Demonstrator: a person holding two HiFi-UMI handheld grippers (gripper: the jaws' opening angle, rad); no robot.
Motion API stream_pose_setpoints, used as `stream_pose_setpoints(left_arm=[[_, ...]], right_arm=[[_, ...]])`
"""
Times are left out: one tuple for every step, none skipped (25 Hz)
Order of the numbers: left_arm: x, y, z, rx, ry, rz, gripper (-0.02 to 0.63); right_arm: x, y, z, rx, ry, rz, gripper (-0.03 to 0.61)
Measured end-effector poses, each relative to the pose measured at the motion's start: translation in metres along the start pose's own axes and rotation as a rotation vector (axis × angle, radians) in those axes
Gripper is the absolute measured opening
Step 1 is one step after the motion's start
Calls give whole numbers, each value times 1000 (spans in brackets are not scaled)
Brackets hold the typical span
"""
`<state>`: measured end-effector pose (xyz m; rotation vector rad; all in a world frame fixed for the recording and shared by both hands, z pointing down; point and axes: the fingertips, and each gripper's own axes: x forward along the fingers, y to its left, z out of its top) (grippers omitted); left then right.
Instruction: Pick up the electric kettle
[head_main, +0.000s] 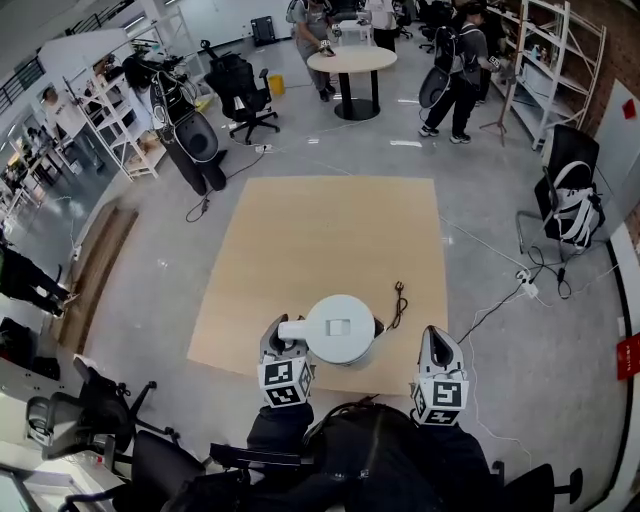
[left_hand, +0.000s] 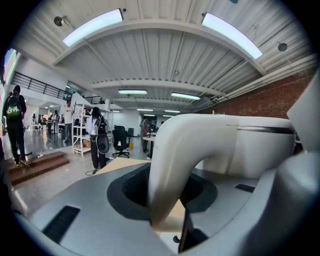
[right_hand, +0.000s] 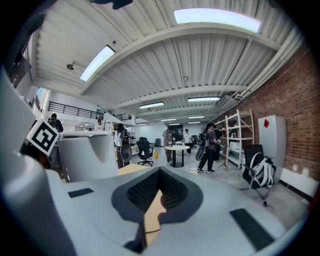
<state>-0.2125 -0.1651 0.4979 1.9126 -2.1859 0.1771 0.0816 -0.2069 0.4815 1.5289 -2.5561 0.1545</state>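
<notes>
the fingers of the left gripper (left_hand: 170, 186) are clamped on the white handle (left_hand: 175, 150) of the electric kettle (head_main: 340, 328); in the left gripper view the handle is seen arching down into the dark padded hollow between the jaws, which are held partly apart by its thickness. the fingers of the right gripper (right_hand: 159, 192) are seen closed together at their far tips with nothing held, only a sliver of wood showing through the slit behind them. in the head view the right gripper is held just to the right of the kettle, apart from it, and the kettle's body is seen at the left of the right gripper view. the kettle is found at the near edge of the wooden tabletop (head_main: 330, 230), with its handle turned to the left and its round lid facing up; a dark cord (head_main: 398, 303) lies on the wood just to its right, and whether it is joined to the kettle cannot be told. farther off, a round table, shelving, chairs and several people are seen on the grey floor. as for progress, the reach and the grasp on the handle are judged to be done. whether the base has left the wood cannot be made out from any view, so the lift itself is taken to be what is left.
</notes>
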Motion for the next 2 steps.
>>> stream_pose_setpoints(left_arm=[[0,0,0,0,0,1,120],[0,0,0,0,-1,2,120]], right_arm=[[0,0,0,0,-1,1,3],[0,-1,0,0,-2,1,3]])
